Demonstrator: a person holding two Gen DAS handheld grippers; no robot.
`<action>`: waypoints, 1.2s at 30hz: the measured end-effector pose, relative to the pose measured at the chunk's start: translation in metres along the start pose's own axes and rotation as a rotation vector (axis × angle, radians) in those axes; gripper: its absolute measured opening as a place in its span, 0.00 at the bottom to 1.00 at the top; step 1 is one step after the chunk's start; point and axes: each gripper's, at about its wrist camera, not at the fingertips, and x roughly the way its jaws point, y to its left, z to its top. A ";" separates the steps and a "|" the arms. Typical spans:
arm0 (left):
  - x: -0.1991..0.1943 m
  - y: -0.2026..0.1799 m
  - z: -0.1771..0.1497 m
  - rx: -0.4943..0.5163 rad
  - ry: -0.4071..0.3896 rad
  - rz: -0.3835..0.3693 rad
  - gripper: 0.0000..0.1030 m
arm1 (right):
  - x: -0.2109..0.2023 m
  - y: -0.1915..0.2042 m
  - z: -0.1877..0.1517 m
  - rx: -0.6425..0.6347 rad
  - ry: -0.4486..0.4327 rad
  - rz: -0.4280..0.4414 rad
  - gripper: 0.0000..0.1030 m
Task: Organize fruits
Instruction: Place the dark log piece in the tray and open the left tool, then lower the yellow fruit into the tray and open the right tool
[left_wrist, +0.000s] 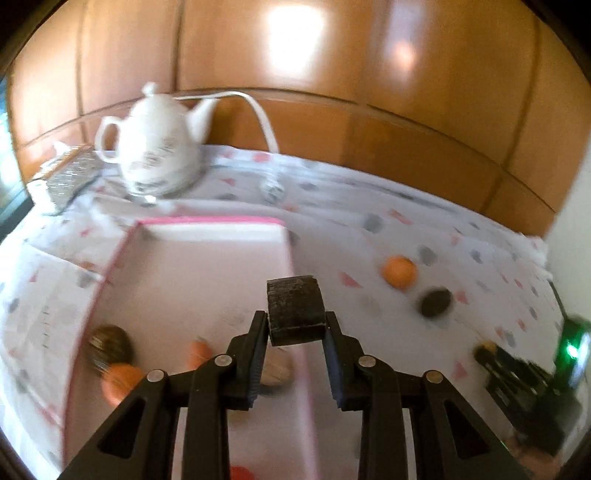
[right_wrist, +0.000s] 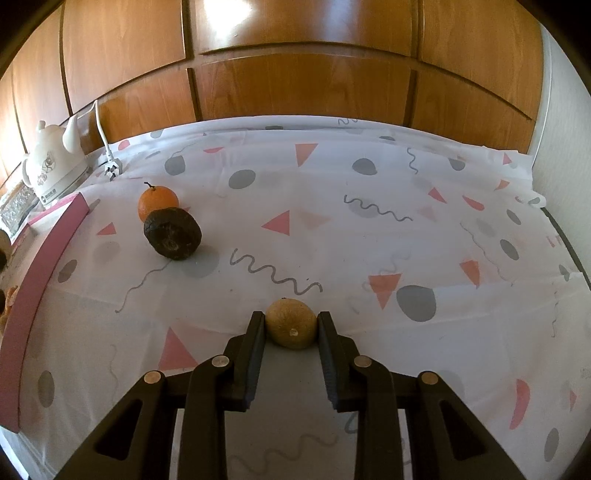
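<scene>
My left gripper (left_wrist: 294, 321) is shut on a dark, wrinkled fruit (left_wrist: 295, 306) and holds it over the right wall of the pink box (left_wrist: 207, 221). Inside the box lie another dark fruit (left_wrist: 110, 345), an orange (left_wrist: 120, 380) and a tan fruit (left_wrist: 275, 365). My right gripper (right_wrist: 291, 321) is shut on a tan round fruit (right_wrist: 291, 326) that rests on the patterned tablecloth. An orange (right_wrist: 157, 199) and a dark fruit (right_wrist: 173, 233) sit together on the cloth to the far left of it, near the box wall (right_wrist: 40, 266).
A white teapot (left_wrist: 155, 147) stands behind the box, with a white cord and plug (right_wrist: 112, 168) beside it. A glittery box (left_wrist: 68, 177) is at the far left. Wooden panels back the table, and the table's edge runs along the right.
</scene>
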 end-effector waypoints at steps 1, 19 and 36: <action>0.002 0.008 0.004 -0.009 -0.006 0.019 0.29 | 0.000 0.001 -0.001 0.001 -0.001 -0.001 0.28; 0.020 0.053 0.007 -0.063 -0.006 0.173 0.30 | 0.000 0.002 -0.001 -0.007 0.001 -0.012 0.28; -0.016 0.048 -0.020 -0.073 -0.023 0.125 0.33 | 0.000 0.002 -0.001 -0.019 0.000 -0.022 0.28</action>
